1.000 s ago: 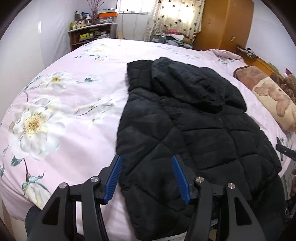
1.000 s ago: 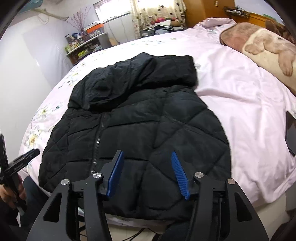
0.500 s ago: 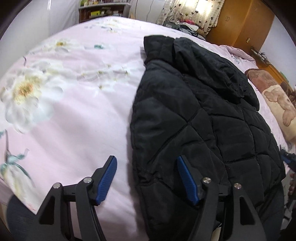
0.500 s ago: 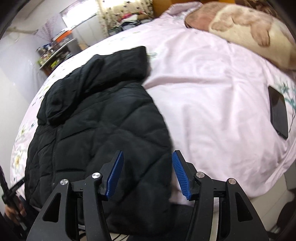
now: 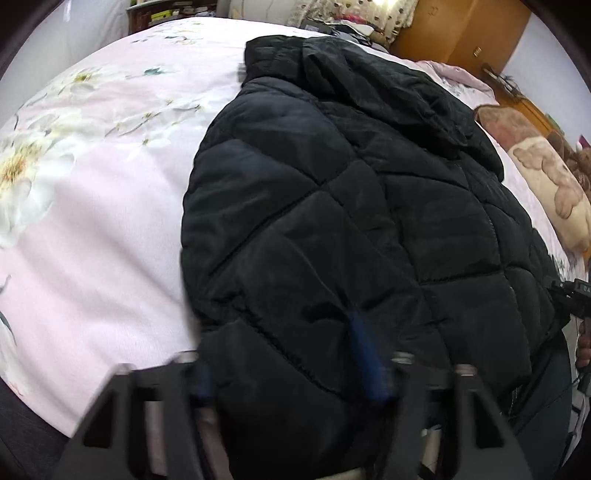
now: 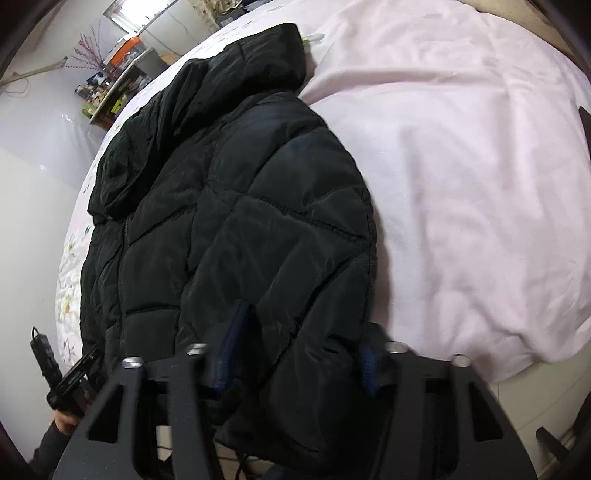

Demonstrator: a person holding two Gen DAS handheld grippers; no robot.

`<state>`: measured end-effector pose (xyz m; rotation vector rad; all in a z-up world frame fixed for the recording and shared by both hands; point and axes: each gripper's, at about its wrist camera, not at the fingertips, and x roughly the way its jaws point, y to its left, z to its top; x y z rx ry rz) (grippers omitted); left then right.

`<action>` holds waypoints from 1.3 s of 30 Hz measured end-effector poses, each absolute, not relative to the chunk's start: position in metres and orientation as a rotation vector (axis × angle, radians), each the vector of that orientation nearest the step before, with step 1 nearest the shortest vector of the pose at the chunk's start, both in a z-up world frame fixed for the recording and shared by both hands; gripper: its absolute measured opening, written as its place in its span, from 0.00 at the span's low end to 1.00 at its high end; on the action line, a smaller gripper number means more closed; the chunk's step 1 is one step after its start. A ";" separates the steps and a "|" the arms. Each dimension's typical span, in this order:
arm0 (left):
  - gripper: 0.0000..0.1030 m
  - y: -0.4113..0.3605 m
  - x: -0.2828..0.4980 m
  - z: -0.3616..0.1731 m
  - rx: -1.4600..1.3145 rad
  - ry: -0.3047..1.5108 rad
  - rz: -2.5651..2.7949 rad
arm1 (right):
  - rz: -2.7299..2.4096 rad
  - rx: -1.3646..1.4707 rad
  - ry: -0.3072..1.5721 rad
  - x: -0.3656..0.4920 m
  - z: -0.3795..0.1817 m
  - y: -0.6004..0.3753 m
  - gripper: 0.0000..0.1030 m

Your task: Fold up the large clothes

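A black quilted hooded jacket (image 5: pixel 351 206) lies flat on the pink bed, hood at the far end; it also shows in the right wrist view (image 6: pixel 229 206). My left gripper (image 5: pixel 284 354) is open, its jaws astride the jacket's near left bottom corner, with fabric between the blue pads (image 5: pixel 364 350). My right gripper (image 6: pixel 299 350) is open, its jaws astride the near right bottom corner, with fabric bulging between the pads (image 6: pixel 231 347). Both views are blurred at the fingers.
The pink floral bedsheet (image 5: pixel 92 192) spreads left of the jacket, plain pink sheet (image 6: pixel 461 166) to its right. A teddy-print pillow (image 5: pixel 554 184) lies at the right. A shelf (image 6: pixel 110 85) and wardrobe (image 5: pixel 458 33) stand beyond the bed.
Both grippers moved forward and down onto the jacket's bottom hem. The fabric now sits between each pair of open jaws, where before they hovered short of it.
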<state>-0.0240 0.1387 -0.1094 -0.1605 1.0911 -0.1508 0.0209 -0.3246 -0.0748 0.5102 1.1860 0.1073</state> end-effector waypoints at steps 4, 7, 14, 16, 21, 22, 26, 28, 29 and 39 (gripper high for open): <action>0.17 0.142 -0.027 -0.072 -0.178 1.023 -0.180 | 0.153 0.530 1.118 0.018 -0.046 -0.318 0.13; 0.16 0.151 -0.033 -0.037 -0.205 0.934 -0.197 | 0.186 0.529 1.052 0.012 -0.017 -0.313 0.12; 0.15 0.179 -0.062 0.006 -0.275 0.841 -0.211 | 0.232 0.543 0.980 -0.021 0.016 -0.311 0.11; 0.15 0.184 -0.076 0.006 -0.295 0.845 -0.218 | 0.234 0.570 0.972 -0.036 0.017 -0.315 0.11; 0.15 0.193 -0.087 0.016 -0.340 0.828 -0.236 | 0.240 0.625 0.944 -0.057 0.020 -0.322 0.11; 0.15 0.195 -0.086 0.018 -0.346 0.821 -0.238 | 0.242 0.637 0.931 -0.059 0.023 -0.324 0.11; 0.15 0.196 -0.080 0.036 -0.366 0.765 -0.254 | 0.260 0.652 0.885 -0.056 0.038 -0.327 0.11; 0.15 0.195 -0.072 0.045 -0.374 0.743 -0.259 | 0.267 0.664 0.858 -0.051 0.046 -0.328 0.11; 0.15 0.197 -0.065 0.048 -0.383 0.735 -0.264 | 0.270 0.678 0.841 -0.046 0.049 -0.330 0.11; 0.16 0.210 0.036 0.079 -0.494 0.675 -0.243 | 0.268 0.731 0.752 0.051 0.081 -0.339 0.11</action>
